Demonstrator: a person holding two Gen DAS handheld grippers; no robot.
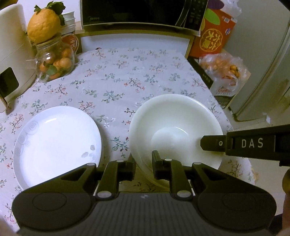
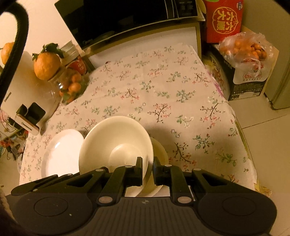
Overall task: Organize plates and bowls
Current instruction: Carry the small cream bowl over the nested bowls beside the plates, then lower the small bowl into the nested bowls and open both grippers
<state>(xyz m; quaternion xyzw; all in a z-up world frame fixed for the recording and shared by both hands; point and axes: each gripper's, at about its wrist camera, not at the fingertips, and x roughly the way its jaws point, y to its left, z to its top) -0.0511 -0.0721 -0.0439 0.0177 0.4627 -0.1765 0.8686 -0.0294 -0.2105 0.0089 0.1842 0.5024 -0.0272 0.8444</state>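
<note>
A white bowl point(image 1: 174, 130) point(image 2: 116, 143) is held tilted over the flowered tablecloth point(image 1: 112, 81), with a second cream bowl point(image 2: 160, 150) showing under its right side. My left gripper point(image 1: 144, 159) straddles the bowl's near-left rim, one finger outside and one inside, clamped on the wall. My right gripper point(image 2: 147, 163) grips the bowl's right rim; in the left wrist view its black finger point(image 1: 213, 143) lies over that rim. A white plate point(image 1: 56, 145) point(image 2: 61, 154) with faint grey swirls rests on the cloth to the left of the bowls.
At the back left stand a glass jar of small oranges point(image 1: 54, 61) topped by a large orange, and a white appliance point(image 1: 12, 45). A black microwave point(image 1: 141, 12) is behind. A red box point(image 1: 213, 34) and a bag of oranges point(image 1: 224, 70) sit beyond the table's right edge.
</note>
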